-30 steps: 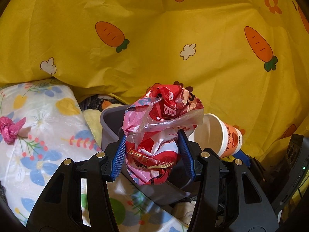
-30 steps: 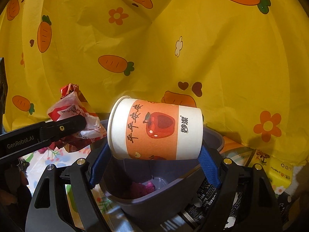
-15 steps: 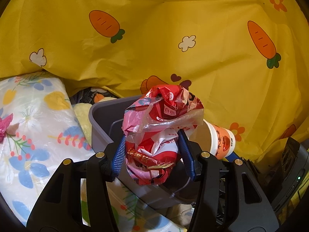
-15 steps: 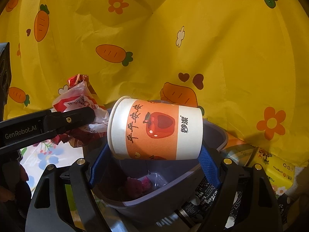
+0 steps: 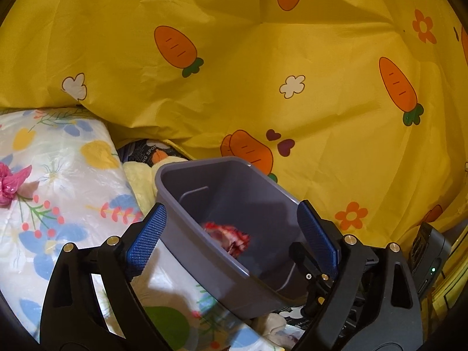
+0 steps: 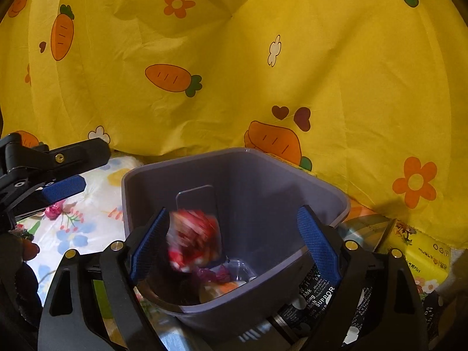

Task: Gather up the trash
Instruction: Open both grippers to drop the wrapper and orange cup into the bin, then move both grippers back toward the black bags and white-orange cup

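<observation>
A grey plastic bin (image 5: 204, 172) stands tilted on the bed; it also shows in the right wrist view (image 6: 295, 172). My left gripper (image 5: 231, 242) is open and empty above the bin. A crumpled red and white wrapper (image 5: 229, 238) is blurred inside the bin, falling; it also shows in the right wrist view (image 6: 193, 241). My right gripper (image 6: 234, 245) is open and empty over the bin. At the bin's bottom lie pink scraps (image 6: 216, 273) and part of the orange paper cup (image 6: 225, 288). The left gripper's finger (image 6: 63, 188) shows at the left in the right wrist view.
A yellow carrot-print sheet (image 5: 263, 87) hangs behind the bin. A floral plastic cover (image 5: 58, 190) lies to the left with a pink scrap (image 5: 11, 182) on it. A yellow tissue pack (image 6: 418, 260) lies at the right. A black device (image 5: 430, 251) sits at the far right.
Both grippers have opened. The wrapper left the left gripper and drops into the bin. The paper cup left the right gripper and lies in the bin.
</observation>
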The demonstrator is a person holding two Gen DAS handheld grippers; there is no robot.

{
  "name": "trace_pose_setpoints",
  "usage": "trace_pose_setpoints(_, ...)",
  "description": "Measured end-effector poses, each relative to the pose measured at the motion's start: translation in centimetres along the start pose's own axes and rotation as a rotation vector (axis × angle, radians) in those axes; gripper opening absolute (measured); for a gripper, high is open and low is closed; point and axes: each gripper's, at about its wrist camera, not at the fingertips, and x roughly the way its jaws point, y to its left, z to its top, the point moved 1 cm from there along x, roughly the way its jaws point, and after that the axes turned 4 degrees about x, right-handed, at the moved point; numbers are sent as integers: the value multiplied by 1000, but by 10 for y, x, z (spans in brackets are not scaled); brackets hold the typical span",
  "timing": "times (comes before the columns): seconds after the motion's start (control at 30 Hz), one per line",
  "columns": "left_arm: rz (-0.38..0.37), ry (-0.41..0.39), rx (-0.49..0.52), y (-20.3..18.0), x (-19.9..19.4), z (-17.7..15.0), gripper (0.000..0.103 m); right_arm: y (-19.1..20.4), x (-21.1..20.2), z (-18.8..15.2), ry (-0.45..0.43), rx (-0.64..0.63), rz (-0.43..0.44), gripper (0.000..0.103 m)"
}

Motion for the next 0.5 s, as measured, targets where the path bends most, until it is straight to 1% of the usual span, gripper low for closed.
trace_pose_setpoints(0.13, 34, -29, -12, 7, -18, -5, 89, -2, -6, -1, -16, 13, -14, 86)
trace_pose_setpoints(0.23, 81, -54, -14, 13, -36, -11, 89, -3, -12, -1, -29, 22, -23, 86)
trace_pose_setpoints(0.4, 203, -92, -9, 22, -74, -24, 89, 2, -24, -5, -48, 37, -18, 86)
trace_pose_setpoints(0.5, 267, -114, -20, 29, -99, -33, 89, 10, -28, -9, -44, 40, 2, 86)
